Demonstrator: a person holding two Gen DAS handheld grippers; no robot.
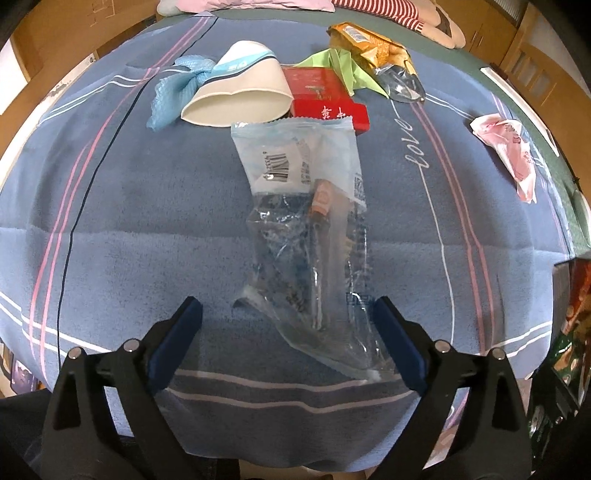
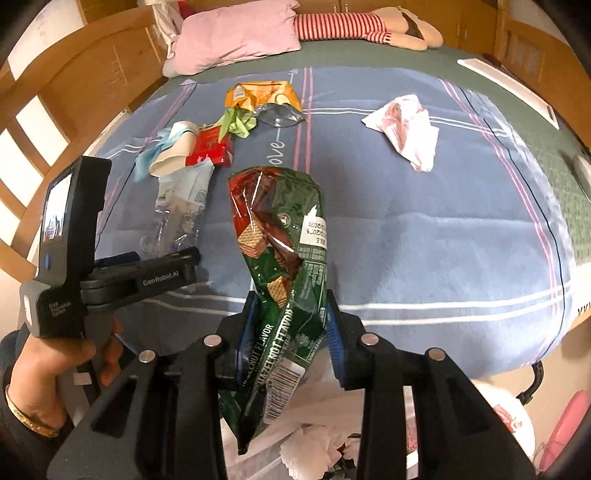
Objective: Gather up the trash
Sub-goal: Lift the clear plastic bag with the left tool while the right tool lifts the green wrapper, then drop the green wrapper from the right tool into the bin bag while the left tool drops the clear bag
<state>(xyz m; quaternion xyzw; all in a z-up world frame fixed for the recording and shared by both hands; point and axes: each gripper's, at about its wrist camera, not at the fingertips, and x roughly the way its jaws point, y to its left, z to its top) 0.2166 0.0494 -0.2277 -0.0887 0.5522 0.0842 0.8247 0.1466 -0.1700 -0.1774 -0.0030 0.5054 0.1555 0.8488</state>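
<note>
A clear plastic wrapper (image 1: 306, 229) with a barcode lies lengthwise on the blue striped blanket (image 1: 129, 206). My left gripper (image 1: 288, 306) is open and straddles its near end, and the pads do not press it. My right gripper (image 2: 291, 299) is shut on a green hazelnut wafer bag (image 2: 280, 229), held up above the blanket's near edge. Farther back lie a tipped white paper cup (image 1: 240, 96), a red box (image 1: 325, 99), blue mesh (image 1: 177, 88), green paper (image 1: 343, 66), an orange snack bag (image 1: 369, 40) and a pink-and-white wrapper (image 2: 406, 129).
A person's hand (image 2: 55, 354) holds the left gripper at the blanket's near left. A pink pillow (image 2: 240, 37) and a striped doll (image 2: 351, 26) lie at the head of the bed, inside a wooden frame (image 2: 55, 92). Crumpled white paper (image 2: 314, 446) lies below the bed's near edge.
</note>
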